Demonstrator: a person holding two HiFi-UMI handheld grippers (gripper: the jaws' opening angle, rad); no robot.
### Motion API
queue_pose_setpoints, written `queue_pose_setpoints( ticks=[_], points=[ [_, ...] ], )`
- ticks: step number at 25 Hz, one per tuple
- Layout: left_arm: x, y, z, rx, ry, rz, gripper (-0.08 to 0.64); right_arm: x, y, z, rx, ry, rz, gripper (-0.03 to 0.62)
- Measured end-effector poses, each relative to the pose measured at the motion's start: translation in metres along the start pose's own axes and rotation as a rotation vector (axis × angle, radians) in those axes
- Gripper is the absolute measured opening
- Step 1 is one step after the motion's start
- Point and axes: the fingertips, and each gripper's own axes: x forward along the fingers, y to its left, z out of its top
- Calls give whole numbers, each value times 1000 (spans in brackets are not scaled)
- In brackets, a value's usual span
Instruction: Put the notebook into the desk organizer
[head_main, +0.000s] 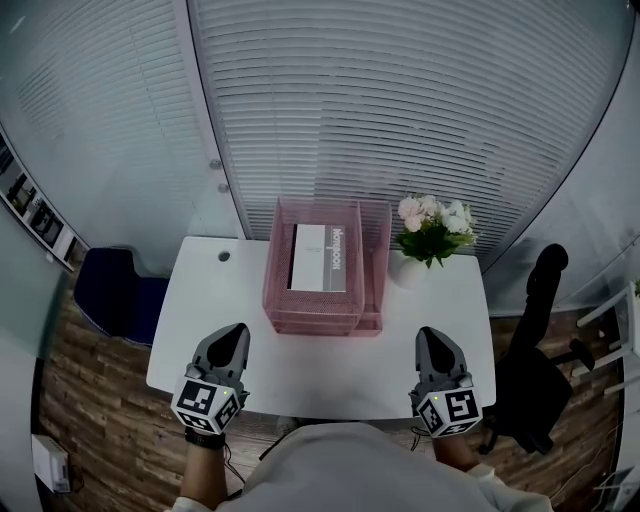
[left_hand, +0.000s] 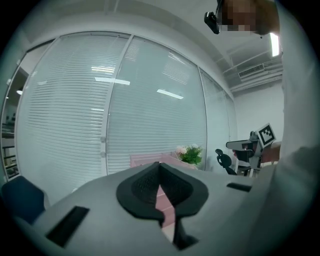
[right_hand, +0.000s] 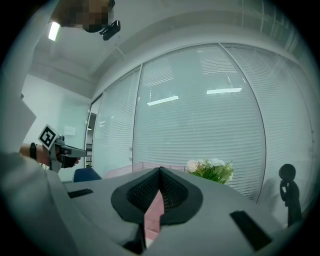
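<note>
Nearest the camera, a person's light-coloured shirt (head_main: 370, 470) is seen at the bottom edge of the head view. Just beyond it, the left hand-held gripper (head_main: 233, 334) and the right hand-held gripper (head_main: 432, 337) are held out side by side, well apart, over the near edge of the white table (head_main: 215, 320). A cube with square markers (head_main: 208, 403) is carried at the back of each.

In its own view, the left hand-held gripper is clenched, its jaws meeting at the tips with nothing caught between them. The right hand-held gripper is likewise shown clenched and empty in its own view.

The notebook (head_main: 318, 258) is found lying flat inside the pink wire desk organizer (head_main: 322, 322), which is placed at the middle of the table, towards its far edge. Neither hand-held gripper is touching it.

Just to the right of the organizer, a white vase (head_main: 408, 270) of pale flowers (head_main: 432, 228) is set. A black chair (head_main: 535, 370) is seen beside the table on the right and a blue chair (head_main: 112, 295) on the left. White blinds (head_main: 400, 100) are drawn behind the table.
</note>
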Motion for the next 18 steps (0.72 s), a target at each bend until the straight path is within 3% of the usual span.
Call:
queue_pose_setpoints(
  ticks=[18],
  points=[
    [12, -2, -2, 21, 19, -21, 8, -4, -4, -5, 6, 8, -22, 11]
  ],
)
